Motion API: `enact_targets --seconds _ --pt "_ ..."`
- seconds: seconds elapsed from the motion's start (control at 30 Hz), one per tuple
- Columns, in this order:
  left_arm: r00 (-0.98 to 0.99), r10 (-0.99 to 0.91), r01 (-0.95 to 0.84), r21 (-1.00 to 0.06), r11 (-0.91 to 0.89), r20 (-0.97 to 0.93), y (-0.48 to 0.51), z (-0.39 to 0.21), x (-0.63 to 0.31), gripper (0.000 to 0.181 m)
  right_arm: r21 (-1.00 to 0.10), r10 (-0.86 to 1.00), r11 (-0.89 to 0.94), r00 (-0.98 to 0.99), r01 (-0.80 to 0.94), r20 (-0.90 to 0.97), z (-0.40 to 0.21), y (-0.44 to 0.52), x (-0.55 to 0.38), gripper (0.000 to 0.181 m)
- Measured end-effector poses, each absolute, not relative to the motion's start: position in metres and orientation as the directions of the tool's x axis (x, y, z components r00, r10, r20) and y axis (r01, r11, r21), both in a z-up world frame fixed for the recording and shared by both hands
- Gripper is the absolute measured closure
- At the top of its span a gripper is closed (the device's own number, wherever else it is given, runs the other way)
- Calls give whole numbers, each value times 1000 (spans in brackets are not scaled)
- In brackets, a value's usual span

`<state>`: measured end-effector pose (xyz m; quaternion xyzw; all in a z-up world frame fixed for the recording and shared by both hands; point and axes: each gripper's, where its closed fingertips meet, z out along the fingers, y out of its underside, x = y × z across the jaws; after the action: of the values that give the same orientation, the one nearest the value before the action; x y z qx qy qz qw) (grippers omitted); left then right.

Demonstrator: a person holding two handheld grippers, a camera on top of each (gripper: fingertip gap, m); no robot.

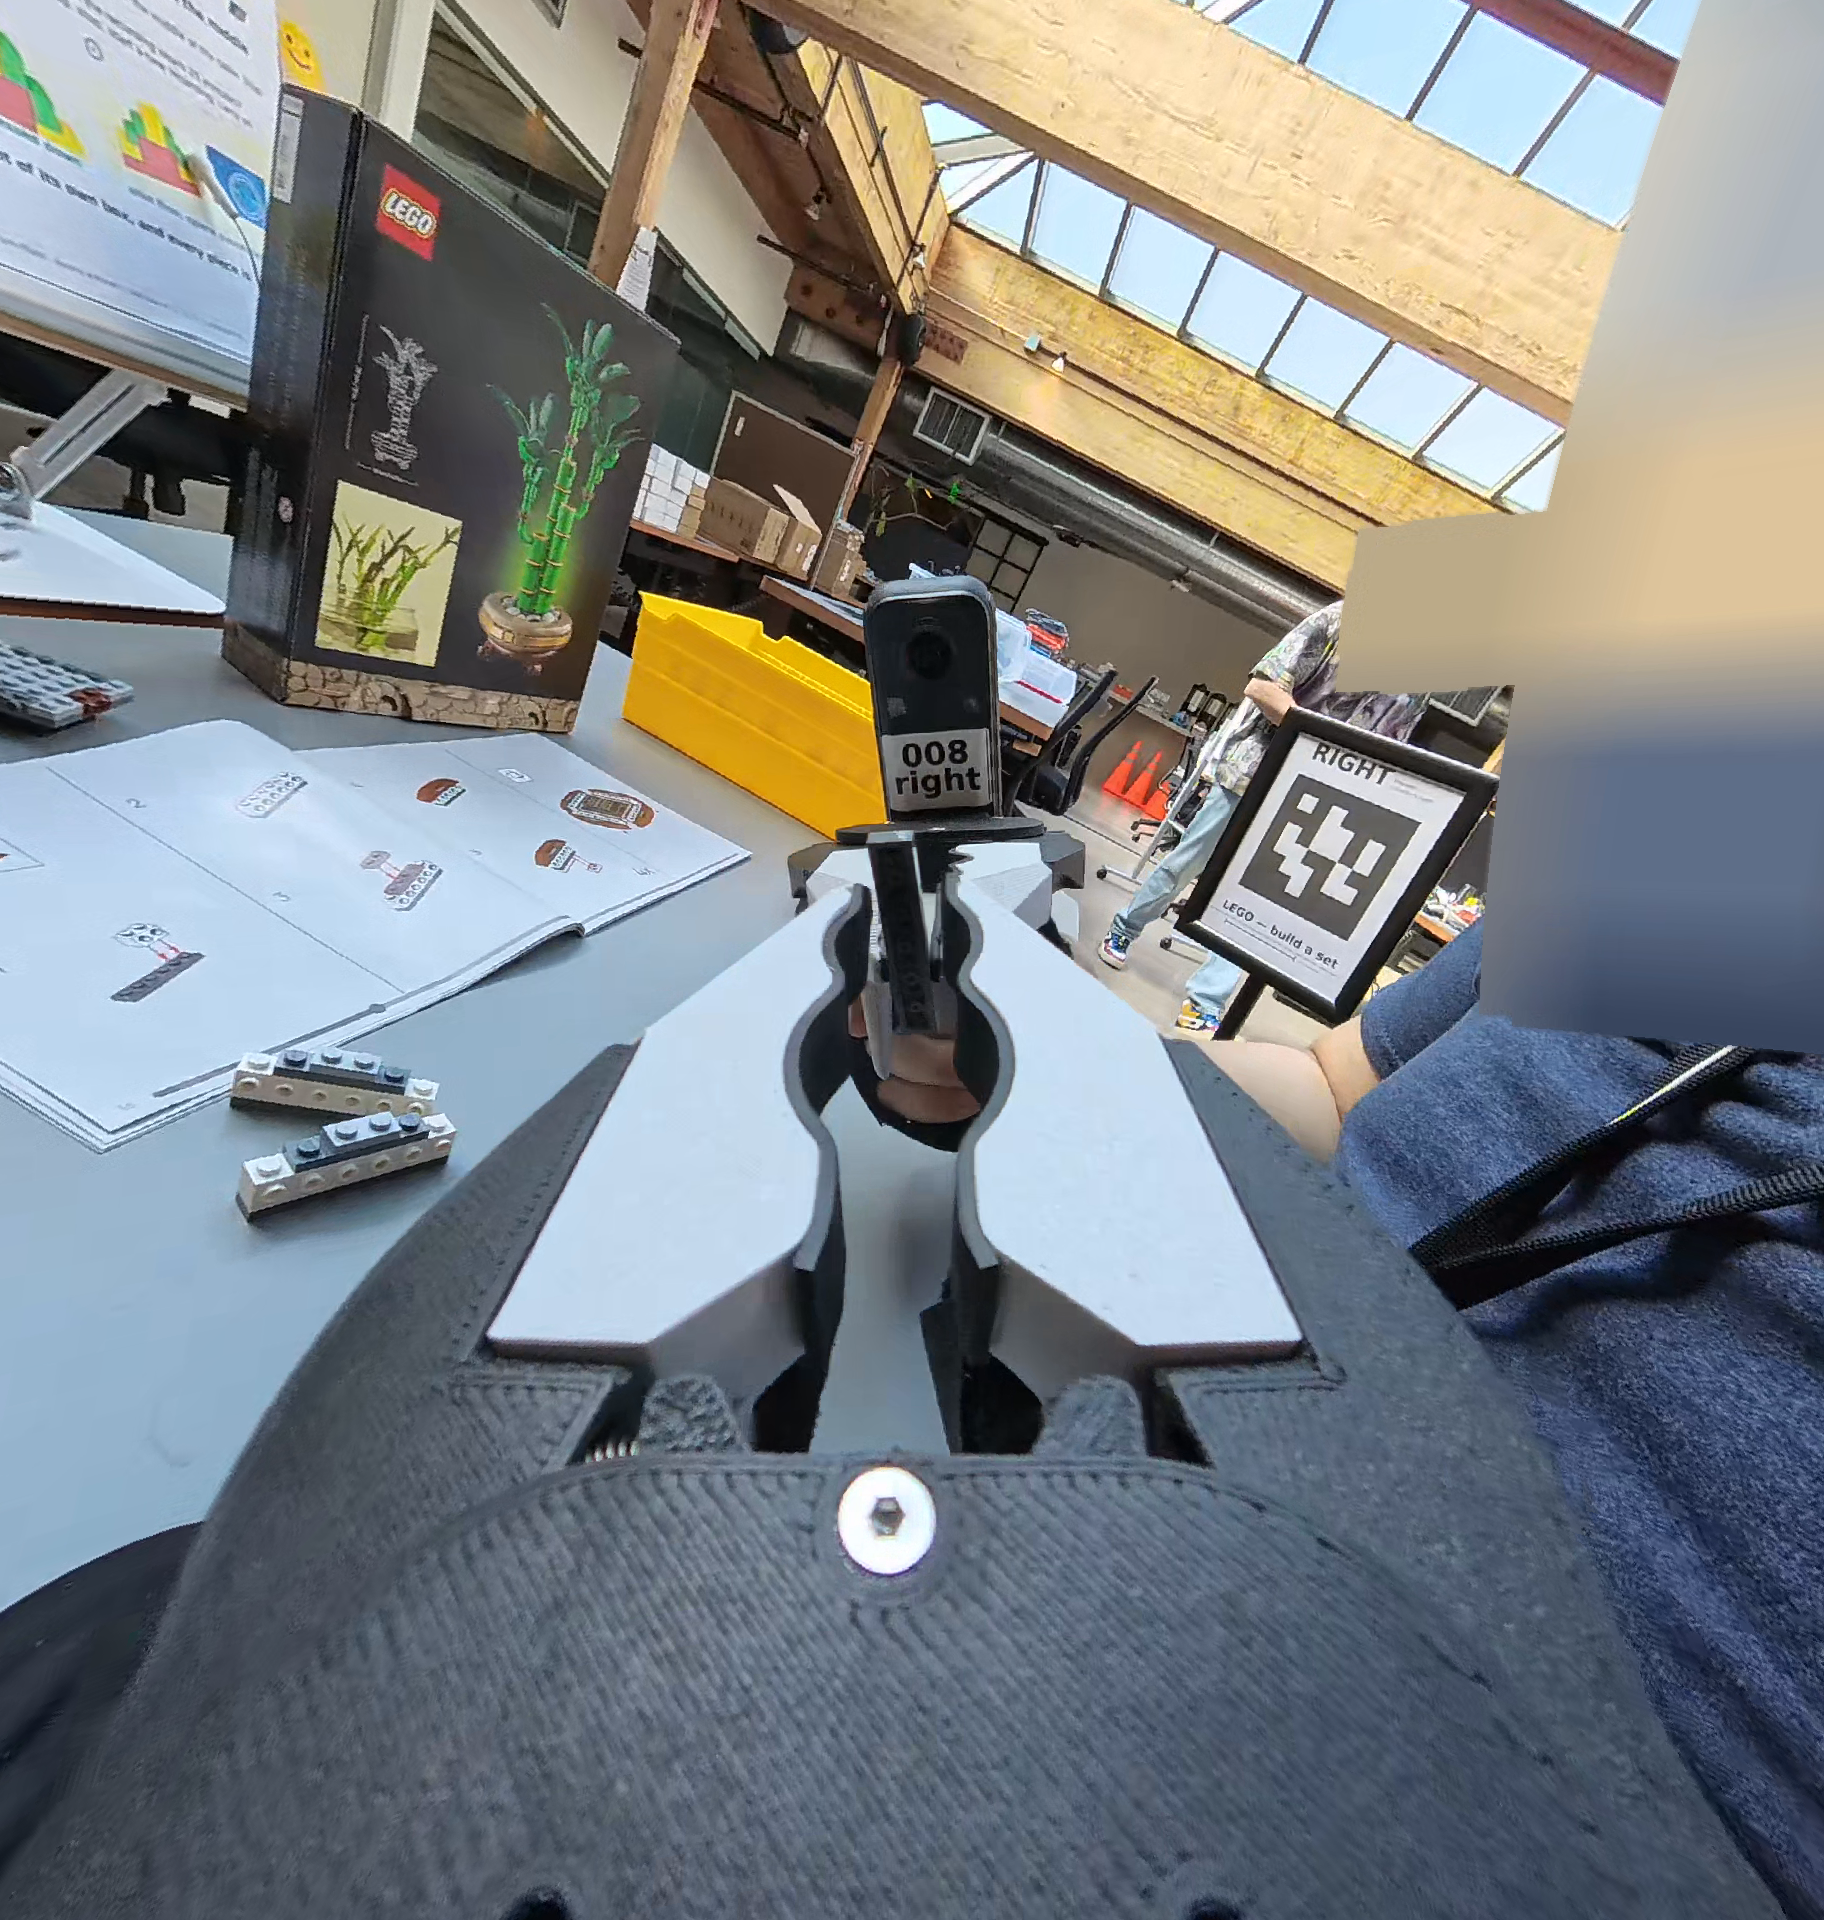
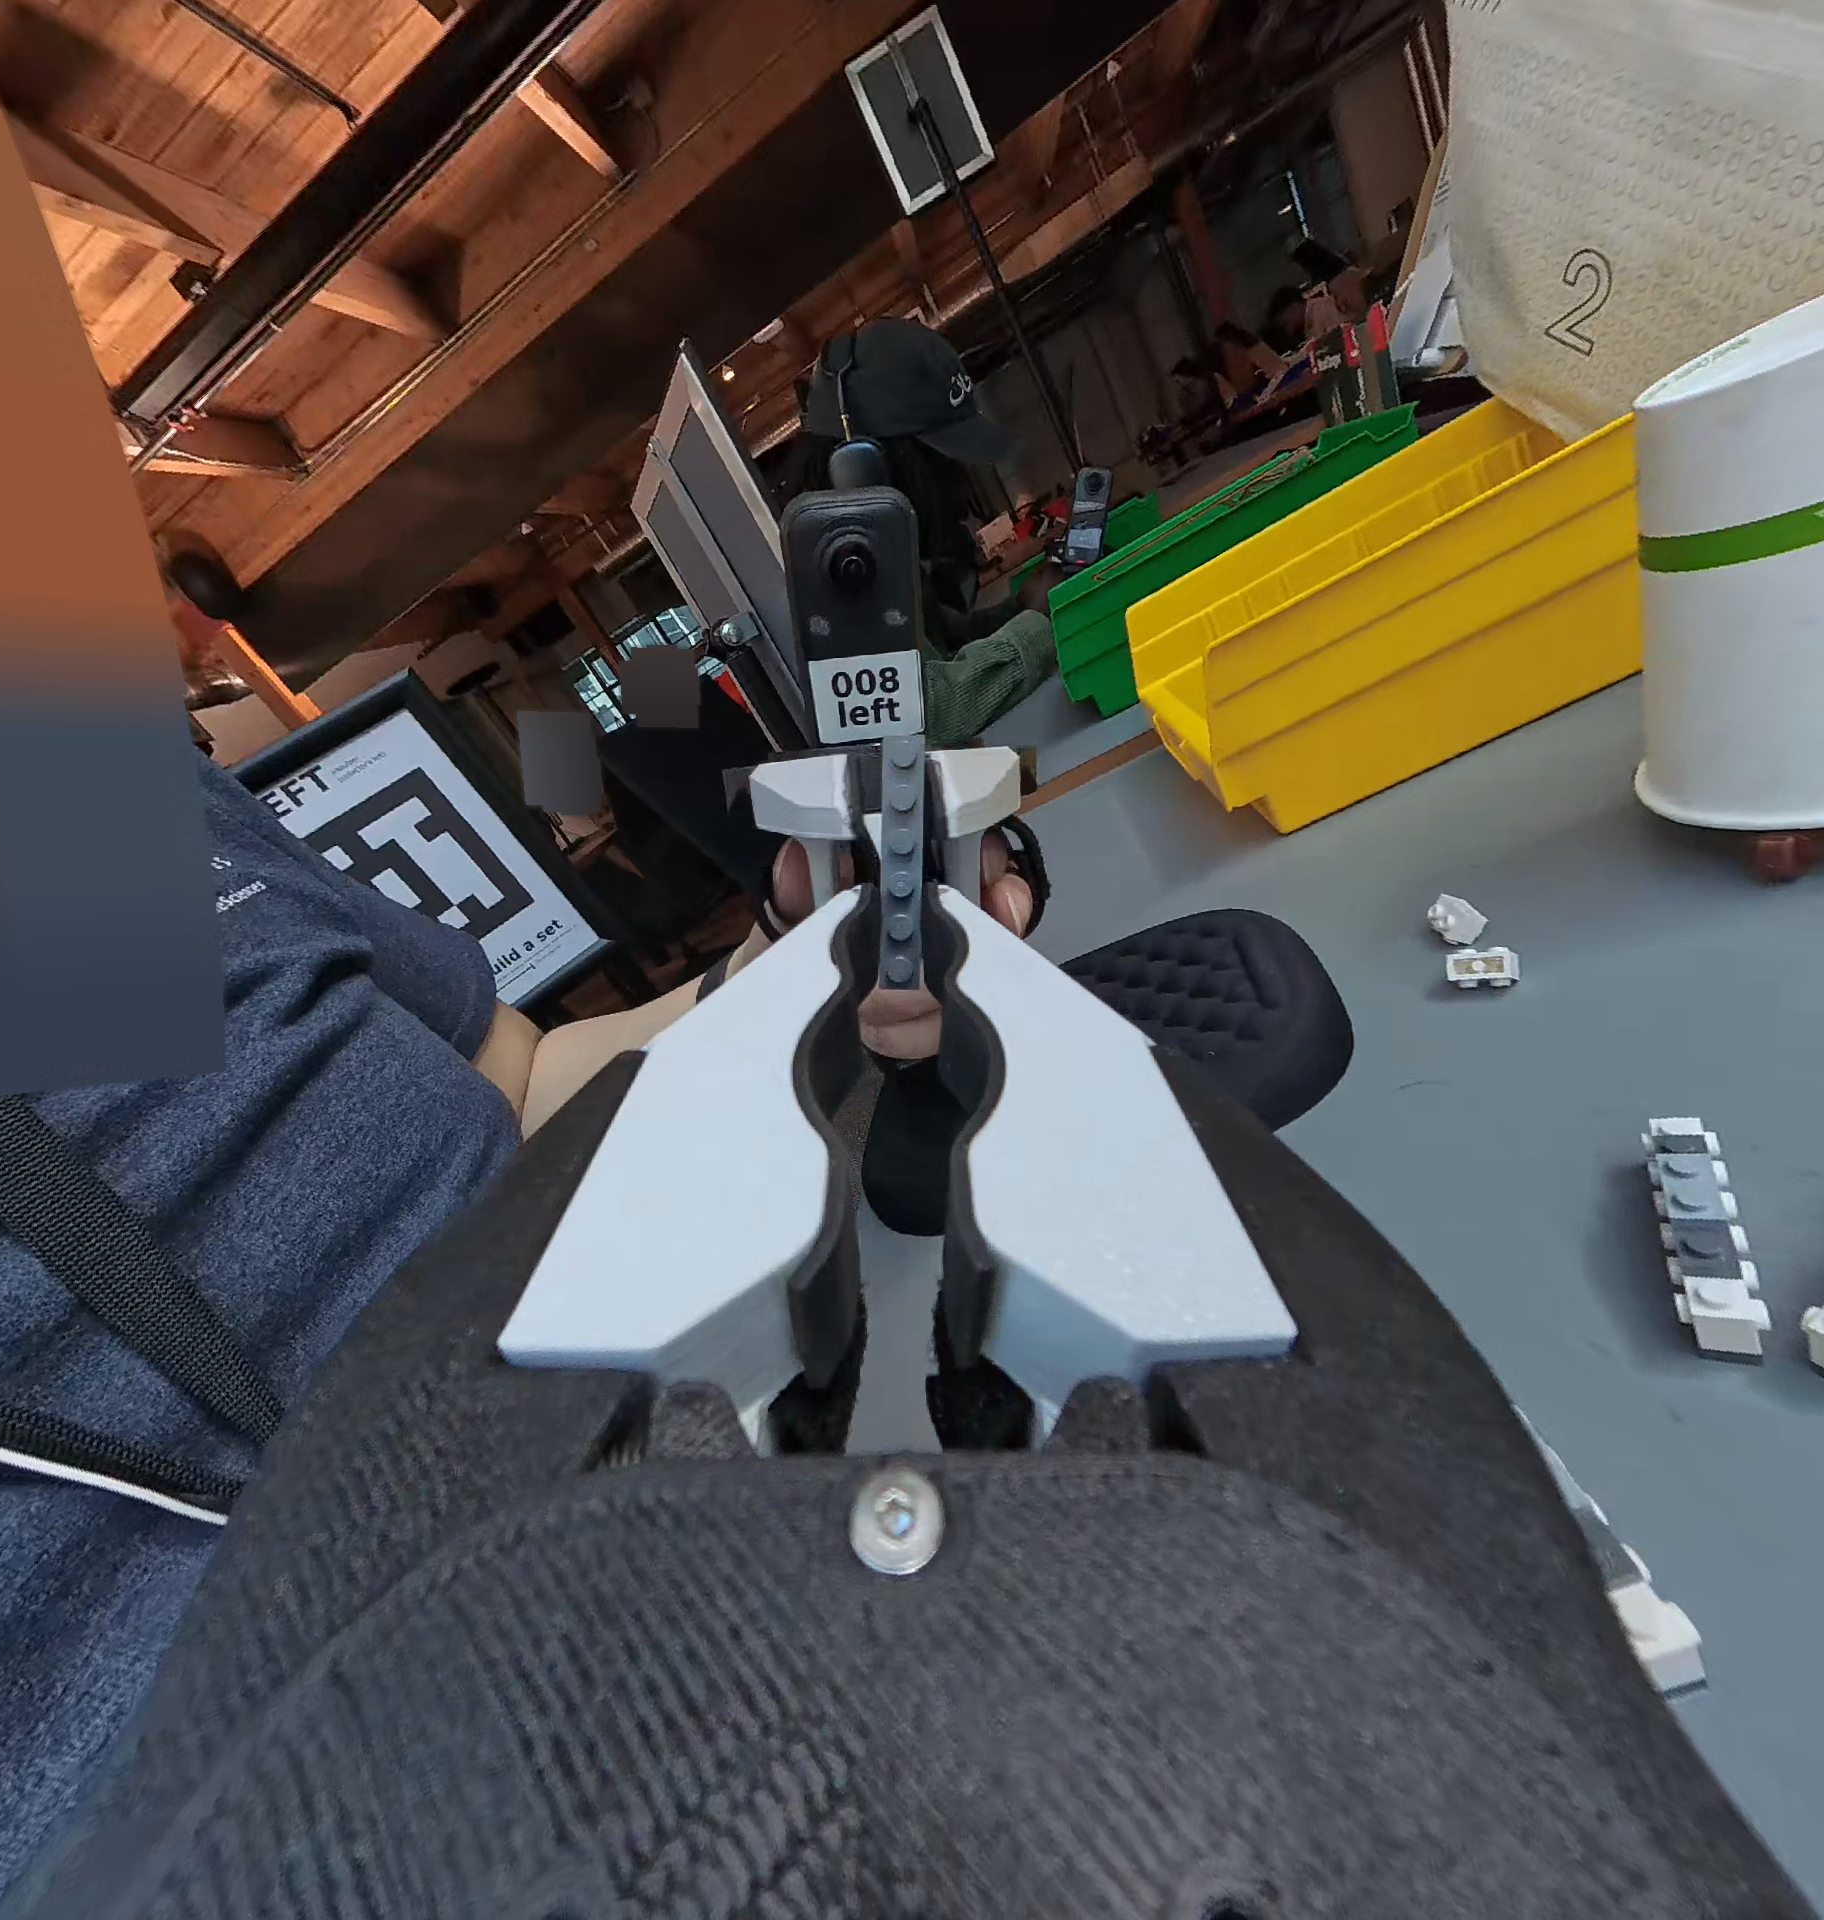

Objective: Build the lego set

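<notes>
A long, narrow dark grey lego plate [image 1: 906, 935] hangs in the air between my two grippers, which point at each other tip to tip. My left gripper [image 1: 903, 914] is shut on one end of it and sees its underside. My right gripper [image 2: 900, 925] is shut on the other end, with the plate's studs [image 2: 900, 852] facing its camera. The right gripper [image 1: 923, 873] shows just beyond the plate in the left wrist view. The left gripper [image 2: 892, 790] shows likewise in the right wrist view, its pads against the plate's sides.
On the grey table lie an open instruction booklet [image 1: 264, 894], the set's box [image 1: 440, 468], two grey-and-white brick strips [image 1: 336, 1081] [image 1: 347, 1148], a yellow bin [image 2: 1407, 644], a green bin [image 2: 1199, 561], a white cup [image 2: 1760, 623] and small loose pieces [image 2: 1459, 920]. Framed signs [image 1: 1334, 862] stand beside the person. Left and right tips are no more than a few centimetres apart.
</notes>
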<state>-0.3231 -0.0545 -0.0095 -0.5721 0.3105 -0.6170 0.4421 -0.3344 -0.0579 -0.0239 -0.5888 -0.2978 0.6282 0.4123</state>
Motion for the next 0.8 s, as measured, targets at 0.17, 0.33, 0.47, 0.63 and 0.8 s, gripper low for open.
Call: enact_targets --seconds 0.17,0.33,0.47,0.63,0.8 --pt "41 -901 215 -884 -415 432 -56 -7 -327 170 -863 874 -472 32 -182 -485 -19 -59 -333 175" --pt "40 -905 215 -888 -406 424 -59 -9 -329 176 -862 874 -475 19 -177 -486 -19 -61 -337 175" --pt "20 -899 219 -879 -423 438 -61 -8 -331 173 -857 870 -483 12 -179 -493 -18 -60 -338 175" --pt "25 -899 206 -882 -424 438 -61 -12 -329 176 -859 871 -484 8 -165 -492 -20 -62 -341 175" --pt "14 -901 205 -883 -422 433 -63 -12 -330 176 -842 857 -509 -18 -180 -515 -19 -63 -341 175"
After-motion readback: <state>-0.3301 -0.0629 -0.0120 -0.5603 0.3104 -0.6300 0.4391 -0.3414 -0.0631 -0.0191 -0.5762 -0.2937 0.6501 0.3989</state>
